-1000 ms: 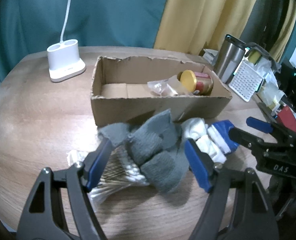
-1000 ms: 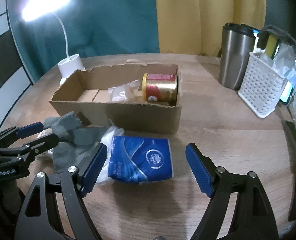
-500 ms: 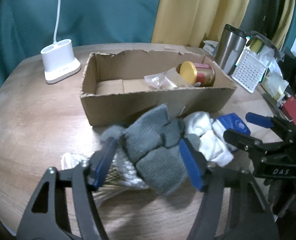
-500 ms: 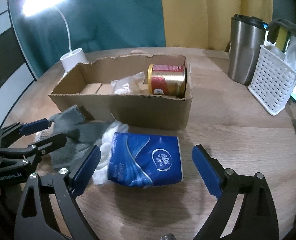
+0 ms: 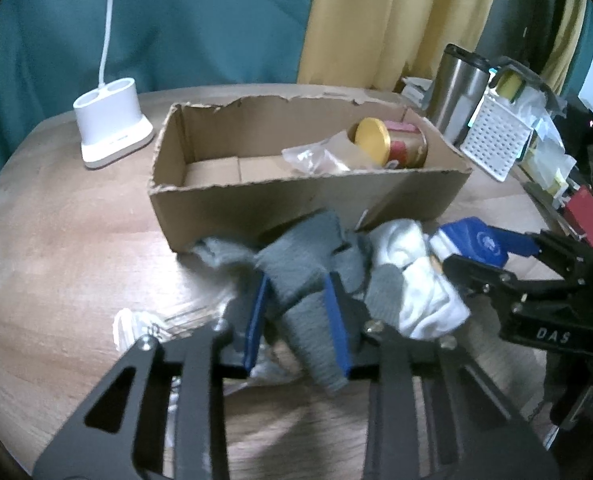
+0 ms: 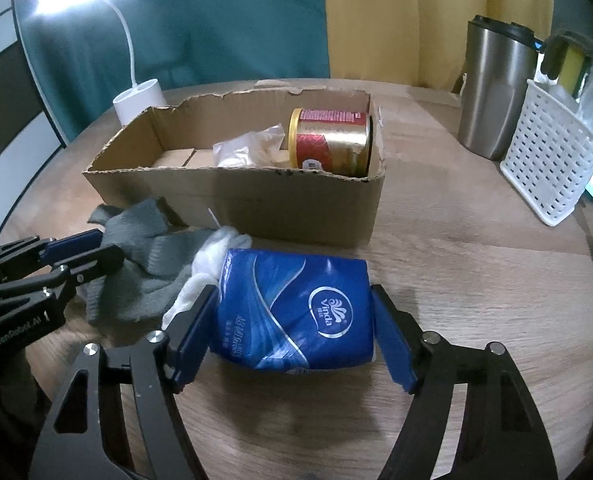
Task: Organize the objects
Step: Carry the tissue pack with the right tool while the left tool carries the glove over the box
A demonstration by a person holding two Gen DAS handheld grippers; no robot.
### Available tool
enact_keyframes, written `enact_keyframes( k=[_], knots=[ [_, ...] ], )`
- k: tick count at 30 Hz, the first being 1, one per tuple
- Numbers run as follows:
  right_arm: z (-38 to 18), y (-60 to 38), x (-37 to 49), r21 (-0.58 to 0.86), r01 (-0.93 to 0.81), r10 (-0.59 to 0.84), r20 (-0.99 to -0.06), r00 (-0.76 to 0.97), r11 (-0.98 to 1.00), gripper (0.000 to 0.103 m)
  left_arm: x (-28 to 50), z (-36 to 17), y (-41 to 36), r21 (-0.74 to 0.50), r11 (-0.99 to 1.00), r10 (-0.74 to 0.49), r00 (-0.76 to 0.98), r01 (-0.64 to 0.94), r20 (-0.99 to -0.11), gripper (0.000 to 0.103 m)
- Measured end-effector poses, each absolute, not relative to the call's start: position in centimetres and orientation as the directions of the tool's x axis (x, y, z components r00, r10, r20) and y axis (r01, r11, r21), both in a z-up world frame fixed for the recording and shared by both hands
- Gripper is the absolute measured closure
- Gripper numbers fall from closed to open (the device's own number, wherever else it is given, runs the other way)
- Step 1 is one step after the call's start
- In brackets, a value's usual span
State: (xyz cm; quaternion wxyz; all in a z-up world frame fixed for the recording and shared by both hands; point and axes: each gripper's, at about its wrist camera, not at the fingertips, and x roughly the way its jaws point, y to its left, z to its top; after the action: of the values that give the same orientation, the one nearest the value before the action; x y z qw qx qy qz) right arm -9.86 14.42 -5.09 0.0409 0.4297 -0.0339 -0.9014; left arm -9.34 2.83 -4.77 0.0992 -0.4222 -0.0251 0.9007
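Note:
My left gripper [image 5: 296, 312] is shut on a grey sock [image 5: 308, 264] that lies in front of the torn cardboard box [image 5: 296, 196]. A white sock [image 5: 416, 288] lies beside the grey one, and a bag of cotton swabs [image 5: 144, 320] sits partly under it. In the right wrist view my right gripper [image 6: 296, 320] straddles a blue tissue pack [image 6: 296, 308]. Its jaws are closing, and both pads touch the pack's sides. The left gripper [image 6: 76, 256] shows at the left, on the grey sock [image 6: 144, 264]. The box [image 6: 256, 200] holds a gold-lidded can [image 6: 332, 144] and a clear plastic bag [image 6: 248, 150].
A white lamp base [image 5: 110, 124] stands left of the box. To the right stand a steel tumbler [image 6: 496, 92] and a white perforated basket [image 6: 548, 160], with clutter beyond them. Curtains hang behind the round wooden table [image 6: 476, 280].
The left jaws have come together onto the grey sock. The right jaws widened, then narrowed onto the tissue pack. Neither hand has shifted much.

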Motion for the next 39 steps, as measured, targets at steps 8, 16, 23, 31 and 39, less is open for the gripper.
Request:
enact_keyframes(
  k=[8, 16, 23, 31, 39],
  knots=[
    [-4.2, 14.7, -9.3, 0.091, 0.037, -0.093, -0.757, -0.646, -0.995, 0.027, -9.6, -4.9, 2.6, -0.158, -0.977, 0.211, -0.613, -0.141, -0.761, 0.073],
    [-4.4, 15.0, -9.1, 0.105, 0.029, -0.099, -0.757, -0.646, -0.994, 0.027, -10.3, -6.7, 4.3, -0.119, -0.984, 0.173, -0.56, -0.132, -0.81, 0.03],
    [-4.2, 15.3, -8.8, 0.107, 0.031, -0.101, -0.75, -0.654, -0.994, 0.027, -9.7, -6.5, 4.6, -0.125, -0.98, 0.193, -0.584, -0.155, -0.788, 0.052],
    [-3.5, 15.1, -8.6, 0.104, 0.031, -0.098, -0.738, -0.668, -0.994, 0.027, -8.7, -4.5, 3.8, -0.142, -0.976, 0.215, -0.619, -0.167, -0.755, 0.058],
    [-2.2, 15.0, -8.4, 0.091, 0.017, -0.078, -0.72, -0.689, -0.996, 0.027, -8.4, -2.3, 2.9, -0.165, -0.97, 0.242, -0.656, -0.178, -0.715, 0.058]
  ],
)
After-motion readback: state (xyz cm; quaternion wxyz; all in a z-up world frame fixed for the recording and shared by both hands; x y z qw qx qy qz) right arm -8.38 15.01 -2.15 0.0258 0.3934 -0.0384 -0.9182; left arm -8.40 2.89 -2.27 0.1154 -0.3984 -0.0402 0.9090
